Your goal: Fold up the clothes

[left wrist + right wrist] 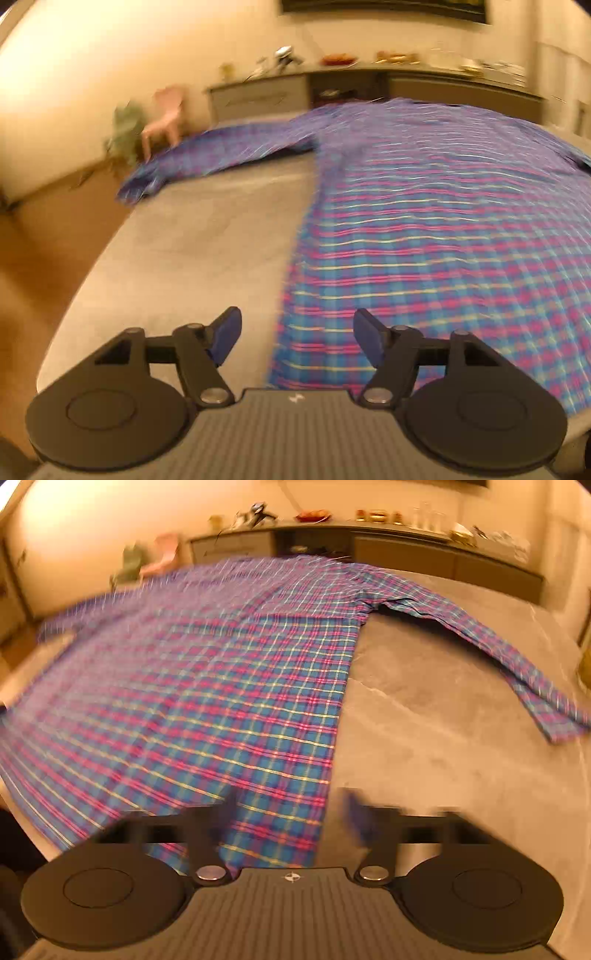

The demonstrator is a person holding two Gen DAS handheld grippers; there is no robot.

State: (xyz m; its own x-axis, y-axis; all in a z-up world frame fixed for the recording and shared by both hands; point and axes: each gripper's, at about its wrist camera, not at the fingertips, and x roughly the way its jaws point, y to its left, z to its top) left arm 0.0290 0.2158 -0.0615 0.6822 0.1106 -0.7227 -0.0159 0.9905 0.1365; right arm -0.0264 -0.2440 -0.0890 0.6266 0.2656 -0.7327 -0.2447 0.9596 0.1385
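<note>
On the grey desk (443, 709): plaid shirt (221, 686) spread flat, sleeves out. Left tongs (297, 334) wide, empty, at hem's left corner. Right tongs (291, 812) wide, empty, at right corner.

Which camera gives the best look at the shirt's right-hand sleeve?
The right wrist view: the sleeve lies stretched out in full on the grey surface. The left wrist view shows only its shoulder end at the frame's right edge.
</note>
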